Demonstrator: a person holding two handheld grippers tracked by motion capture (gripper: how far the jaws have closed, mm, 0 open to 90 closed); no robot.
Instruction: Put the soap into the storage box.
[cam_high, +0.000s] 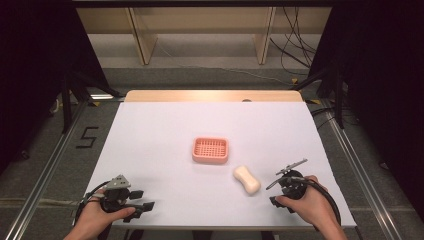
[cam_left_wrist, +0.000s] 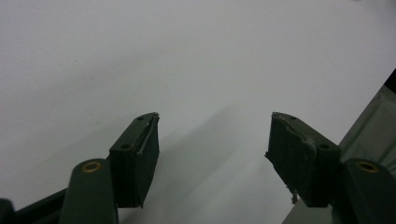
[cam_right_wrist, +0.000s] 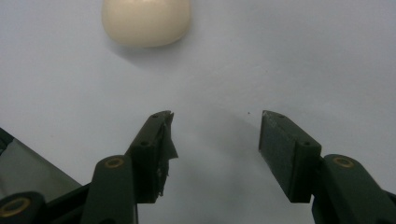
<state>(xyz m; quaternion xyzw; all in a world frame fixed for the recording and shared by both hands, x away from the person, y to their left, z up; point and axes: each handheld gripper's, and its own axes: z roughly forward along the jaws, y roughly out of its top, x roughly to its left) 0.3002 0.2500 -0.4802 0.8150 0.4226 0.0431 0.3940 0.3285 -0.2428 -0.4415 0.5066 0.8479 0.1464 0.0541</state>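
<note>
One cream-coloured, waisted bar of soap (cam_high: 246, 179) lies flat on the white table cover (cam_high: 165, 125), just right of centre and toward the near edge; its long axis runs on a diagonal, far end pointing up-left at the pink slotted plastic soap dish (cam_high: 210, 150), near end pointing down-right; soap and dish sit near each other but apart, nothing in the dish. Right gripper (cam_high: 280, 192) is clearly the closer one, parked just beside the soap's near end on its right; in the right gripper view the soap (cam_right_wrist: 146, 21) sits straight ahead and a bit left of the gap, with bare cover between it and the jaws; those jaws stand wide apart and hold nothing. Left gripper (cam_high: 142, 199) rests well away at the near-left corner, also spread wide and empty, looking at plain white cover (cam_left_wrist: 187, 60). My guess is the right hand goes forward and slightly left, and would want to turn so the jaws close across the narrow waist rather than along the length. Cover is smooth and matte over a light wooden tabletop (cam_high: 212, 95); beyond that, grey floor, wooden frame legs, loose cables and dark curtains at both sides.
</note>
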